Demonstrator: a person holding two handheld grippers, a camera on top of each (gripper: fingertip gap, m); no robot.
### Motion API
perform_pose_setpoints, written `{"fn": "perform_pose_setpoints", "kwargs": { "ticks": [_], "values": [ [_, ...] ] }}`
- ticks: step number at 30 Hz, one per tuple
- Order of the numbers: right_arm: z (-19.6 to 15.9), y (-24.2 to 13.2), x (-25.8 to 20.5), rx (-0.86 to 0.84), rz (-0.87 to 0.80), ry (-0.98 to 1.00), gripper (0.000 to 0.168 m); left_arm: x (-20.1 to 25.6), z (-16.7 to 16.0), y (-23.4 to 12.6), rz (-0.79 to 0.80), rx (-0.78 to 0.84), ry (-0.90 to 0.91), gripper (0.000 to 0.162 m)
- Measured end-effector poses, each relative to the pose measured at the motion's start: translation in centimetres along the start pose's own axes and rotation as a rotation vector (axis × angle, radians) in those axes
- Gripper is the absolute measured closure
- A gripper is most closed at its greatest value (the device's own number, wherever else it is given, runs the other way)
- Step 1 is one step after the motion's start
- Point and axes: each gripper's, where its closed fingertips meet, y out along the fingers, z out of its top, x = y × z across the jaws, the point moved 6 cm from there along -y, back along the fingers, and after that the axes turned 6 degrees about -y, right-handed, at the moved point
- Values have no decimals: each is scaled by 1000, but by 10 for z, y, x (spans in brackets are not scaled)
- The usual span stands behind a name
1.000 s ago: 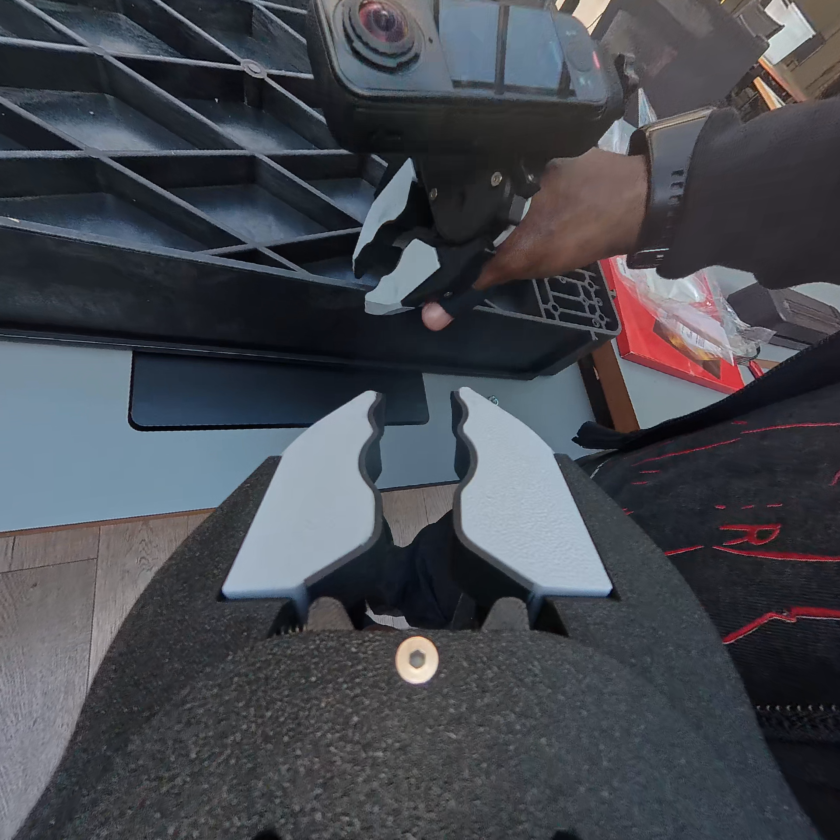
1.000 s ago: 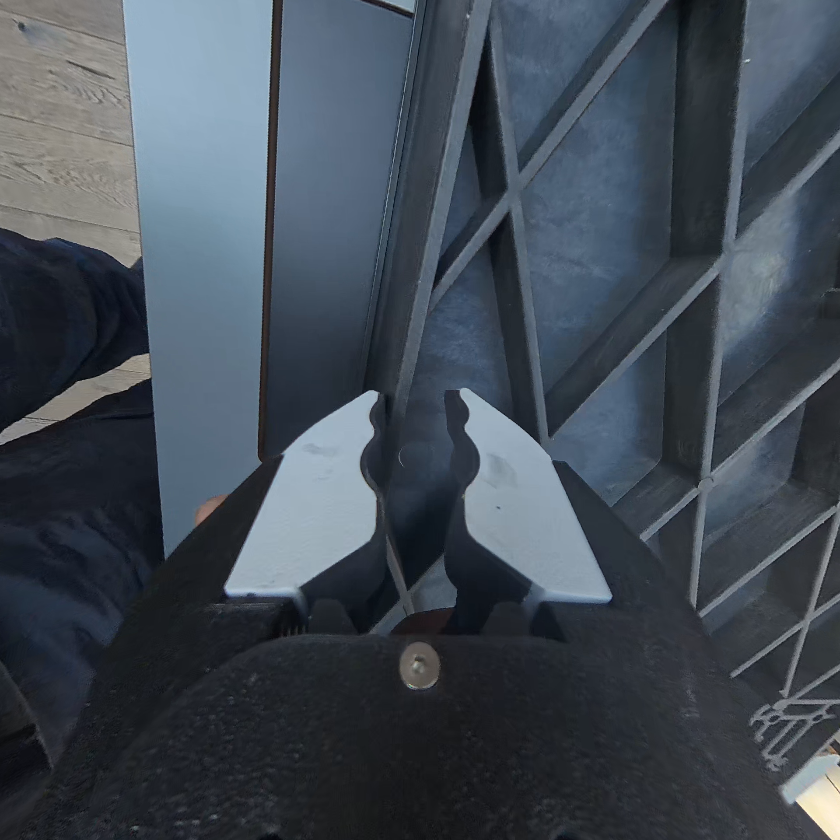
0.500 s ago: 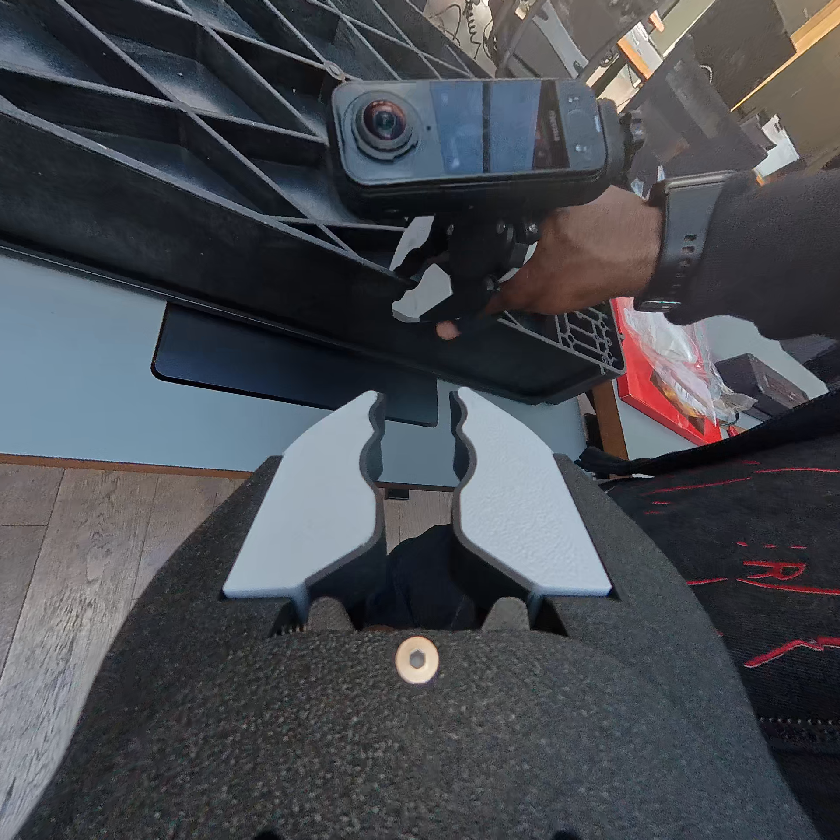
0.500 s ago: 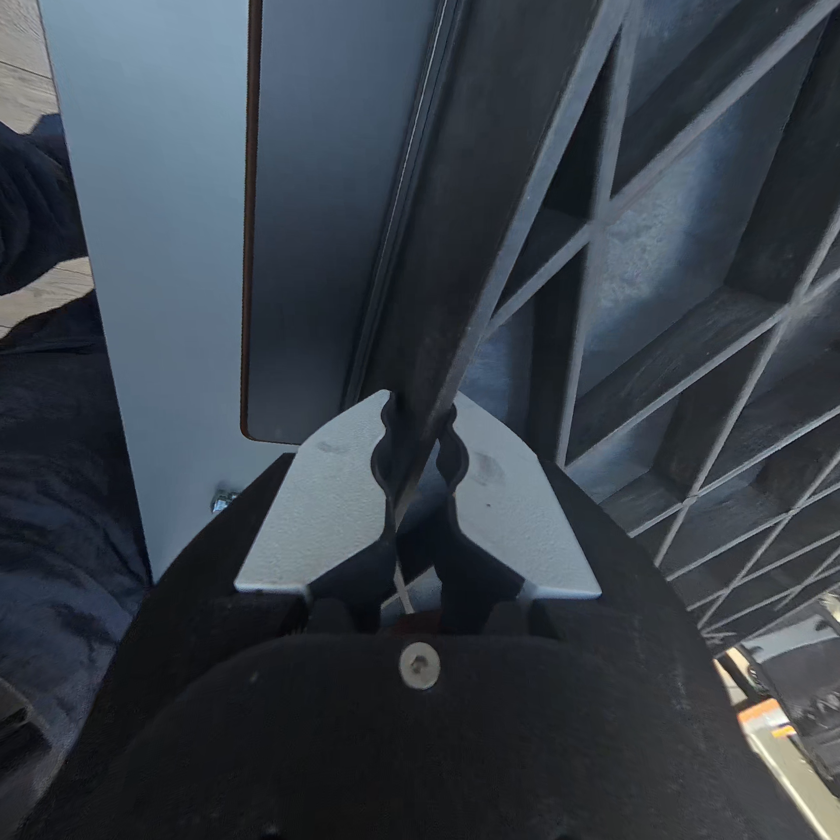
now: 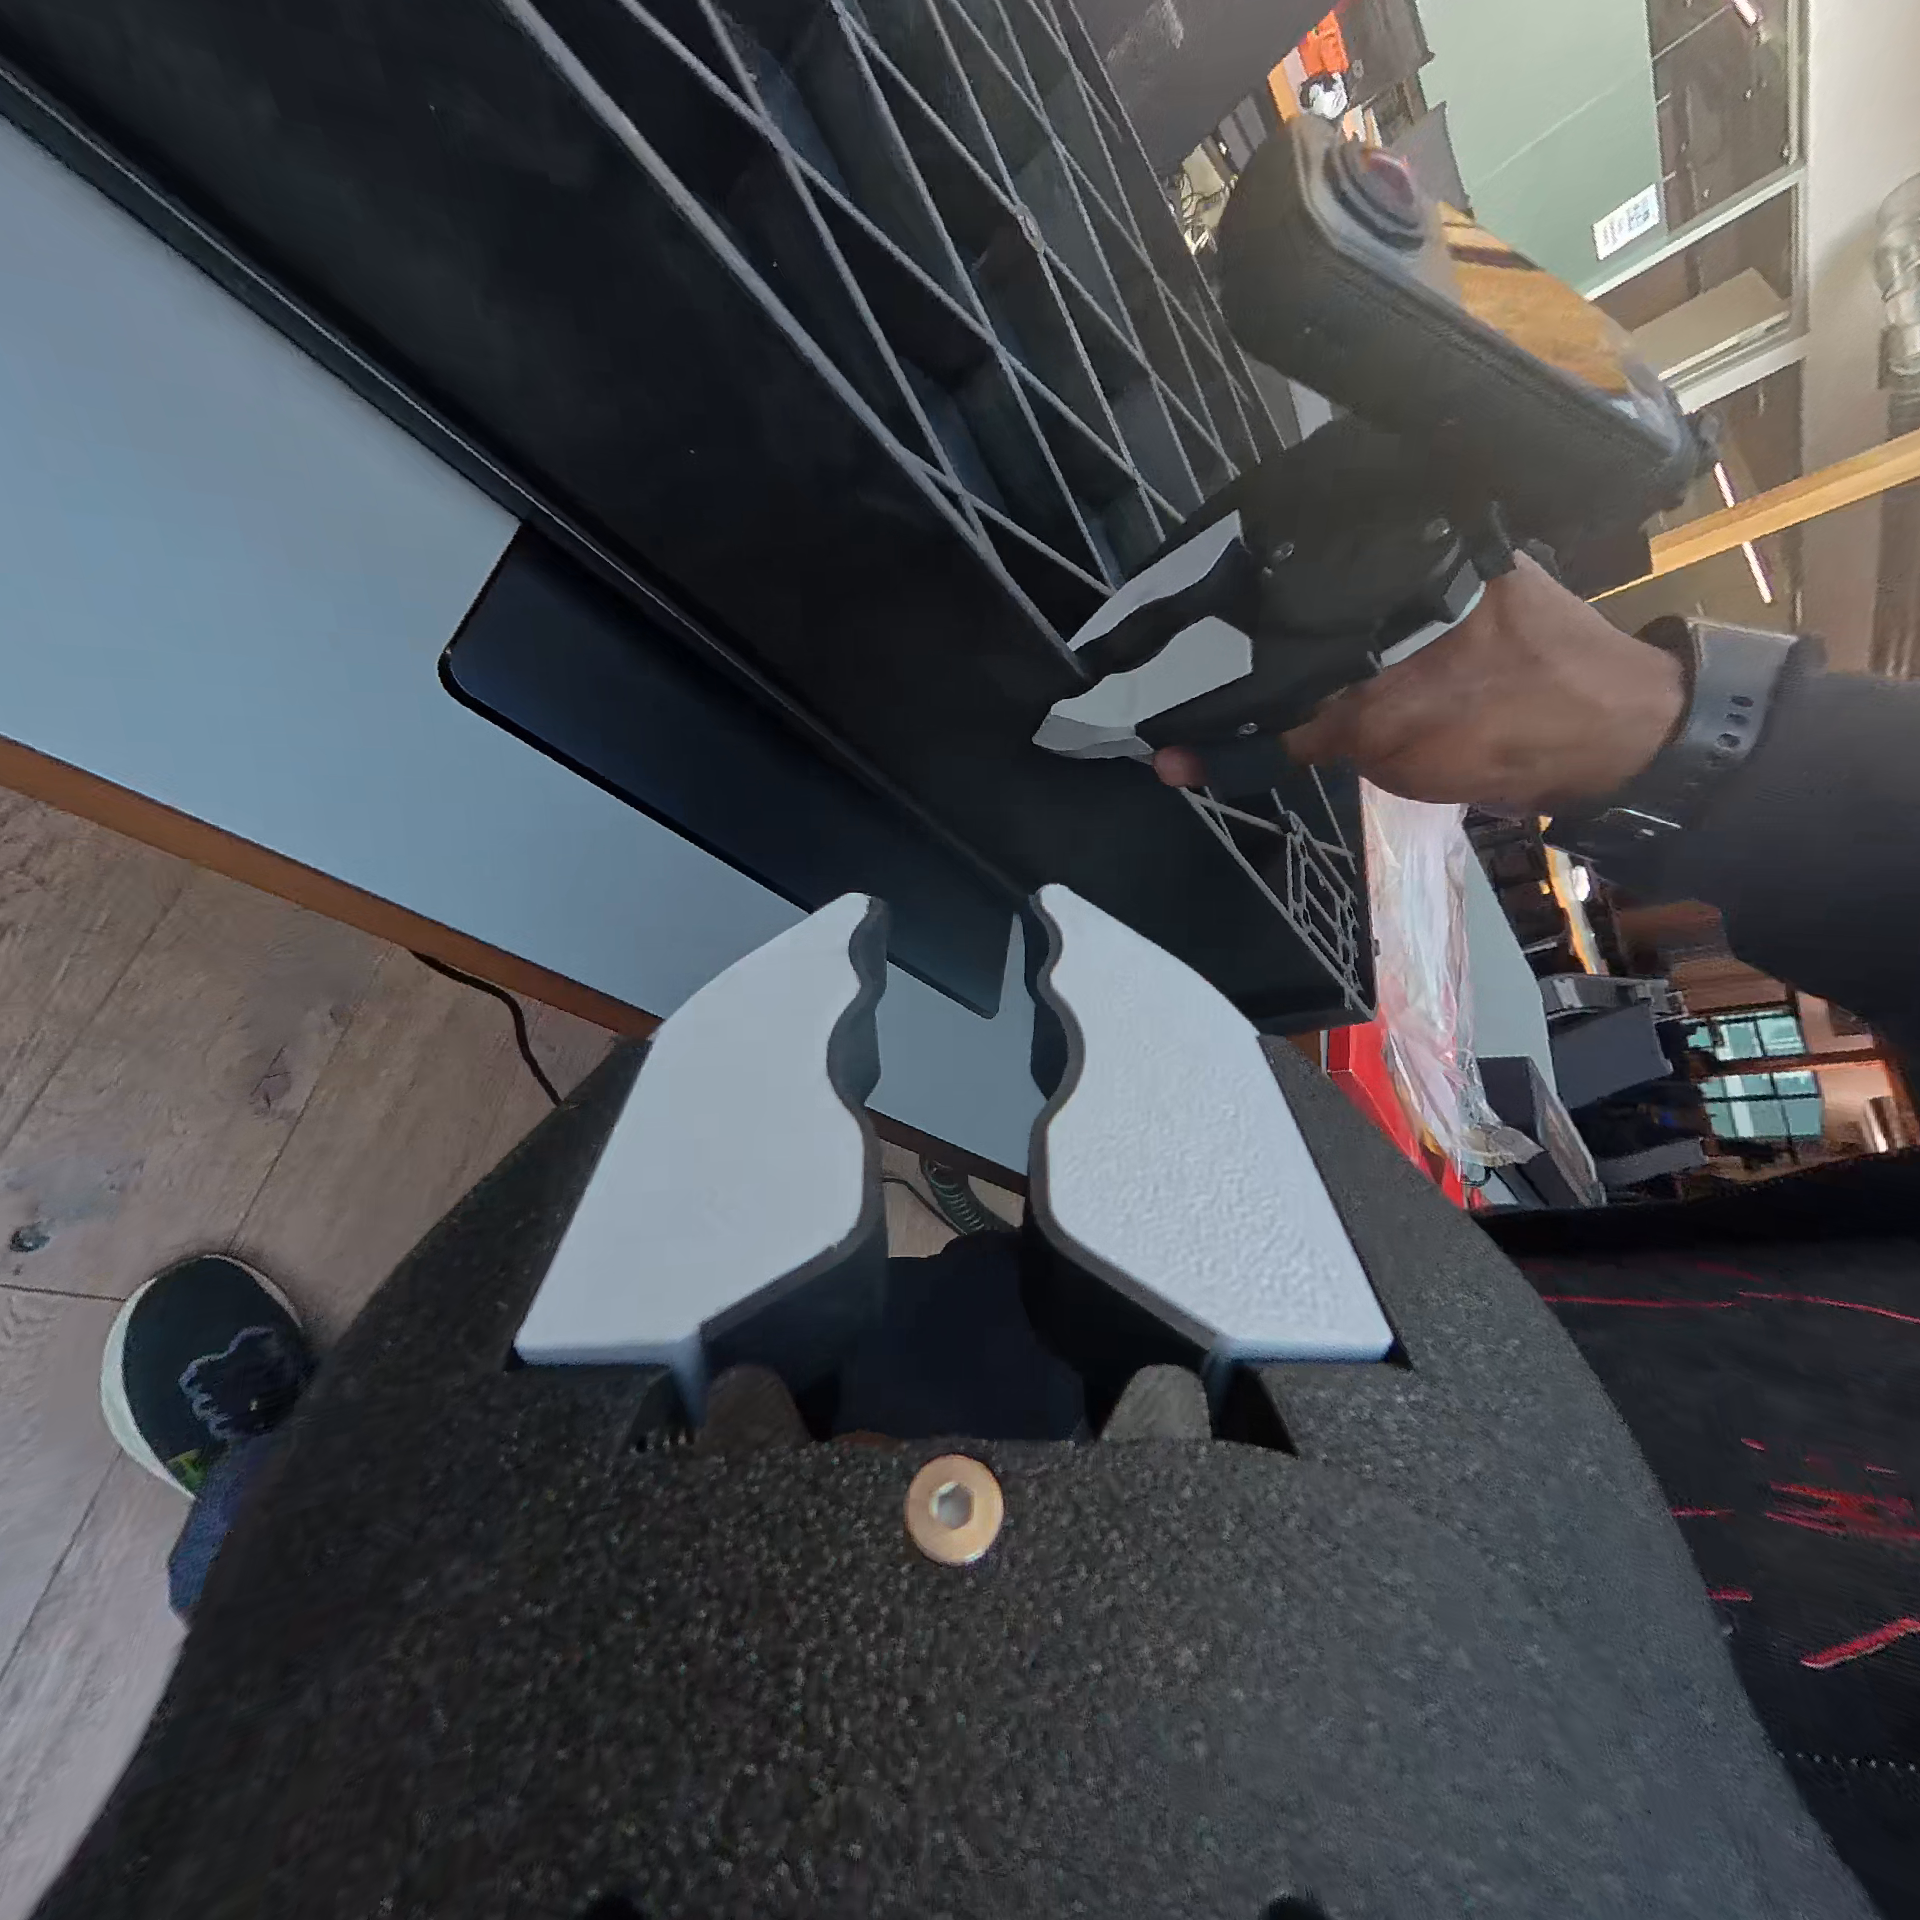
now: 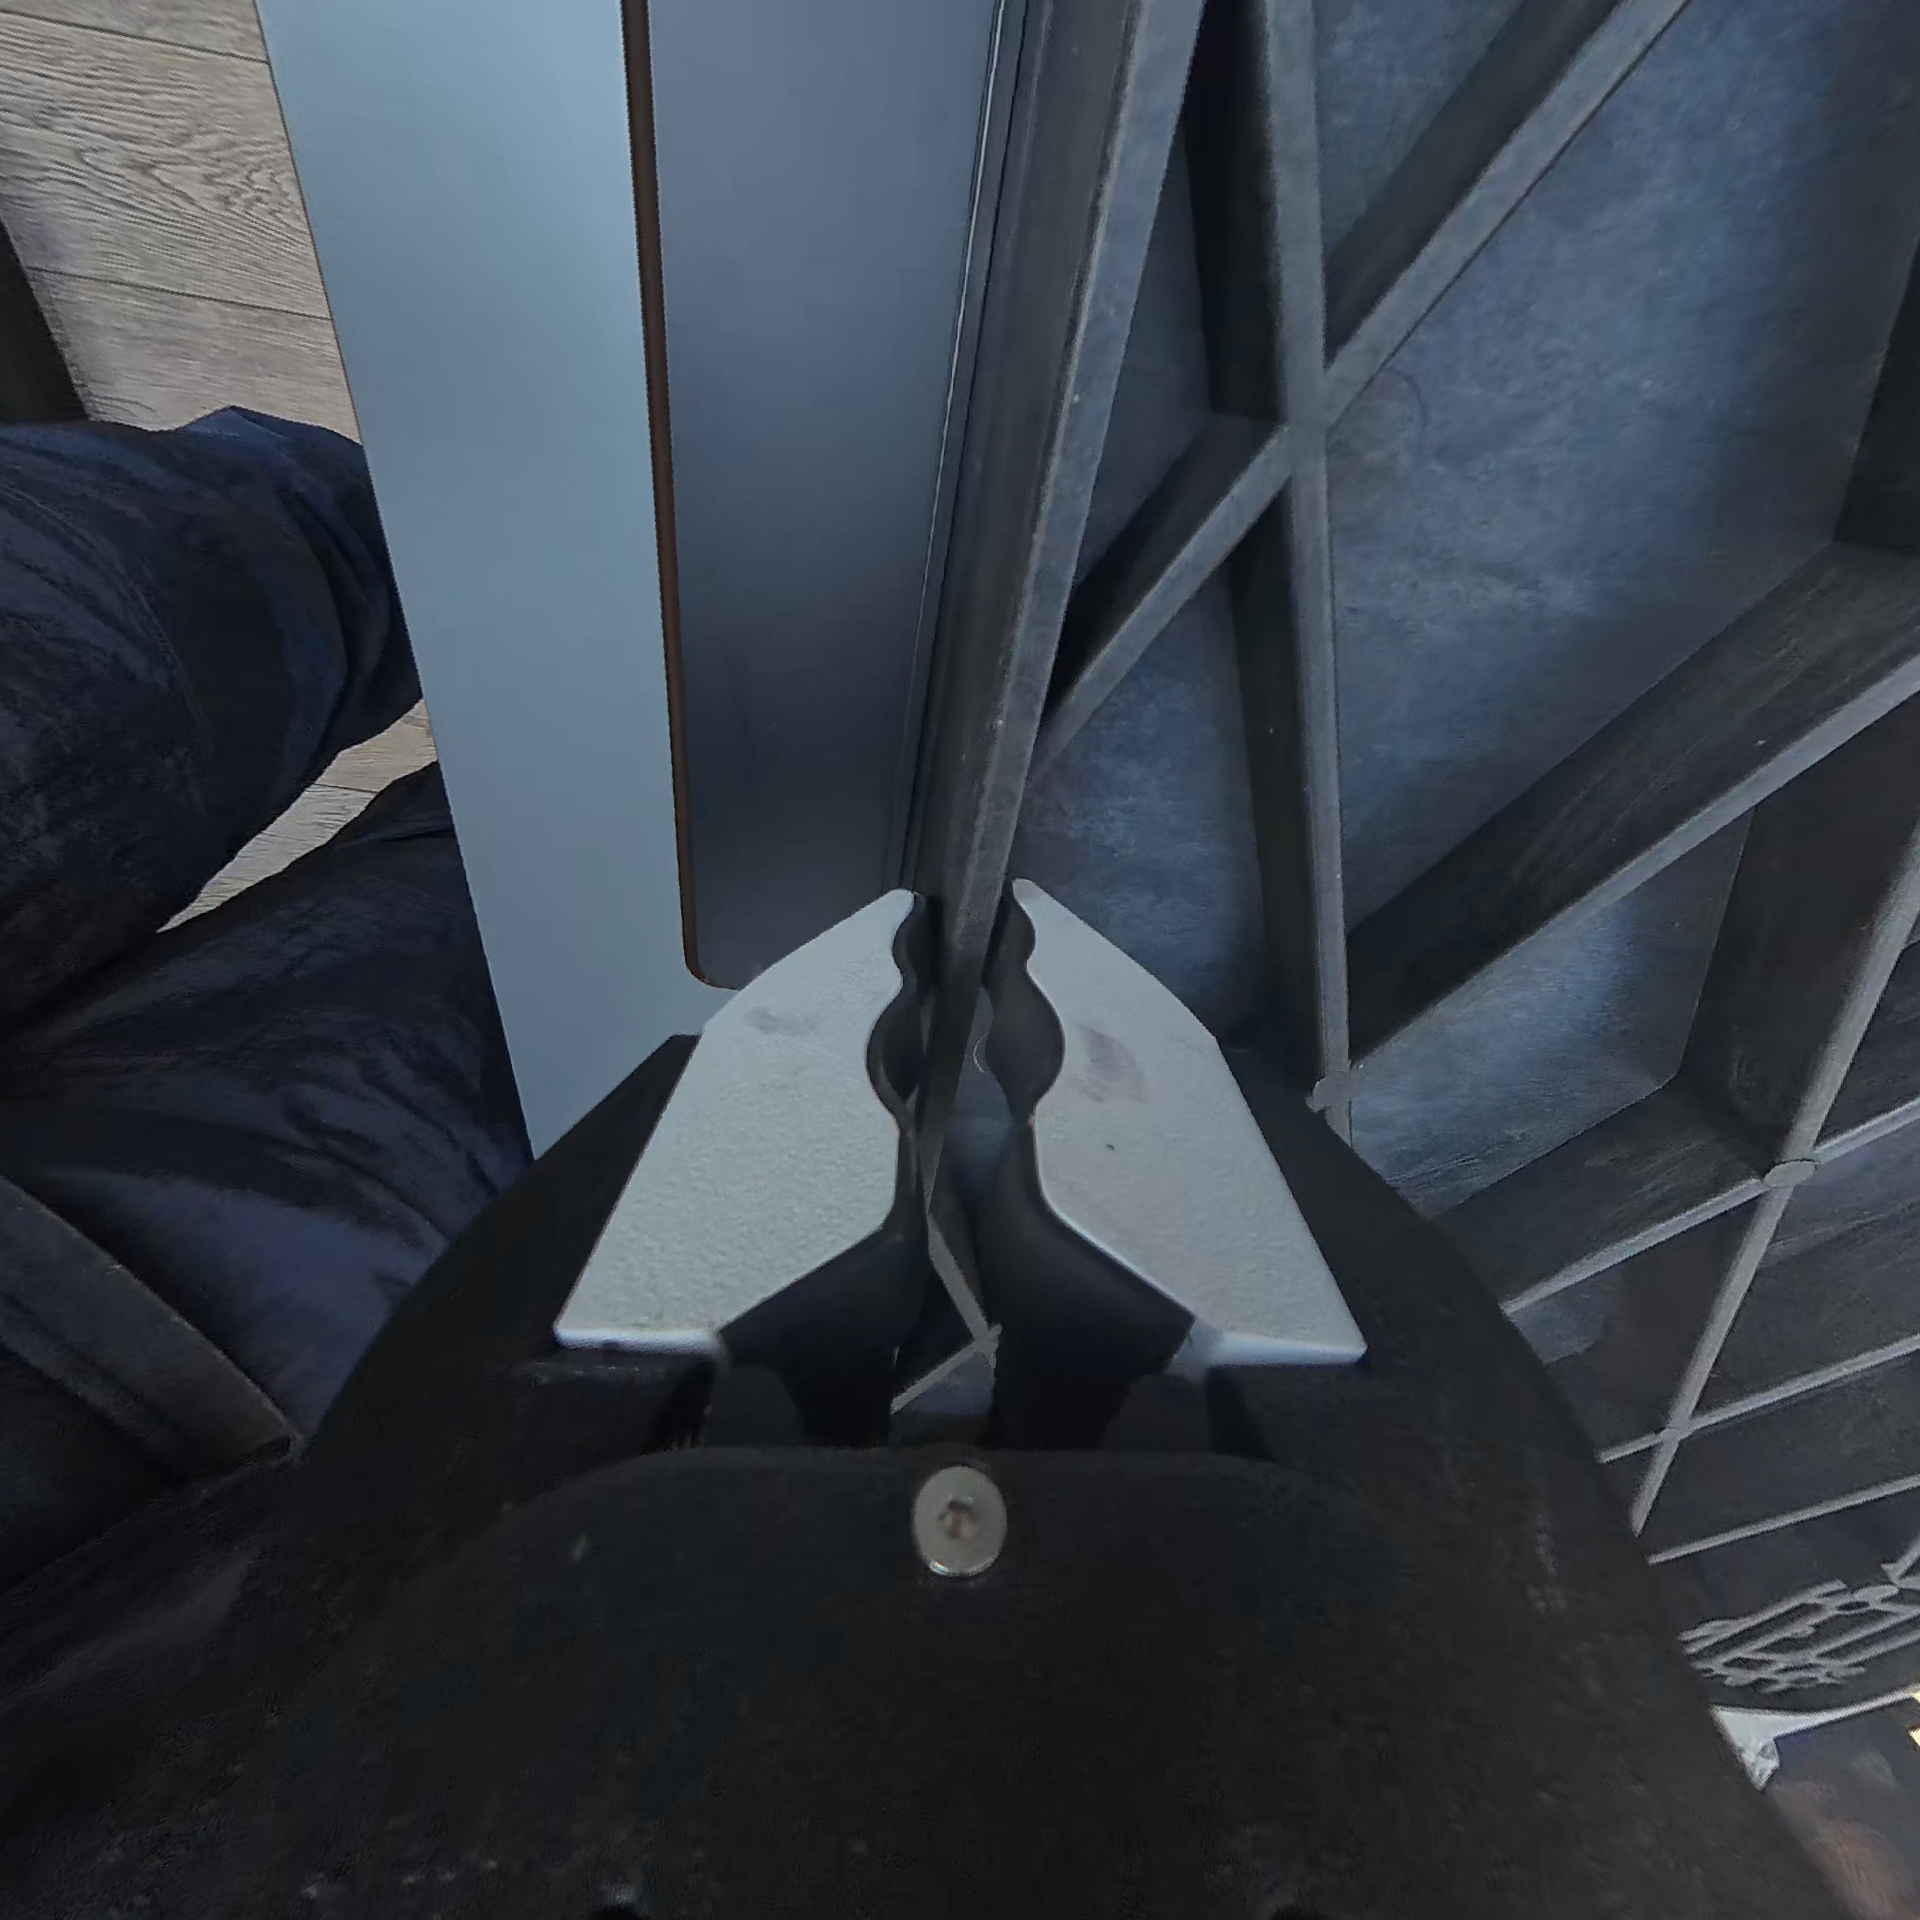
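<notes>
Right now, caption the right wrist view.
Right hand-held gripper clamped on the rim of a black ribbed plastic panel.

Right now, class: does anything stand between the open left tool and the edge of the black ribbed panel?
Nothing visible does. The left tool points at the panel across open air; the right tool grips its edge farther along.

Left tongs (image 5: 954, 935): held low, jaws apart, gripping nothing.
Right tongs (image 6: 964, 914): jaws pinched together on a thin edge.
Right hand (image 5: 1475, 707): wrapped round the handle.
</notes>
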Motion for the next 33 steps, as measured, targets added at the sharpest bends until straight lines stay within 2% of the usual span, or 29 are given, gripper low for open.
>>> {"fn": "perform_pose_setpoints", "kwargs": {
  "ticks": [1, 5, 9, 14, 19, 24, 28, 33],
  "values": [
    [-1, -1, 0, -1, 5, 4, 160, -6, 0, 3, -9, 3, -36, 137],
    [-3, -10, 3, 8, 23, 25, 160, -27, -1, 25, -66, 16, -160, 137],
    [-5, -23, 7, 25, 43, 53, 160, -49, 3, 62, -132, 37, -268, 135],
    [-8, -40, 12, 45, 66, 76, 160, -64, 17, 111, -192, 64, -348, 131],
    [-10, -50, 17, 60, 84, 85, 160, -72, 40, 144, -231, 141, -400, 124],
    [-11, -53, 19, 67, 93, 89, 160, -78, 57, 159, -383, 254, -471, 119],
    [-14, -54, 21, 73, 101, 94, 160, -71, 60, 162, -529, 302, -520, 127],
    [-18, -65, 25, 86, 106, 79, 160, -60, 63, 161, -584, 363, -591, 130]
  ]
}}
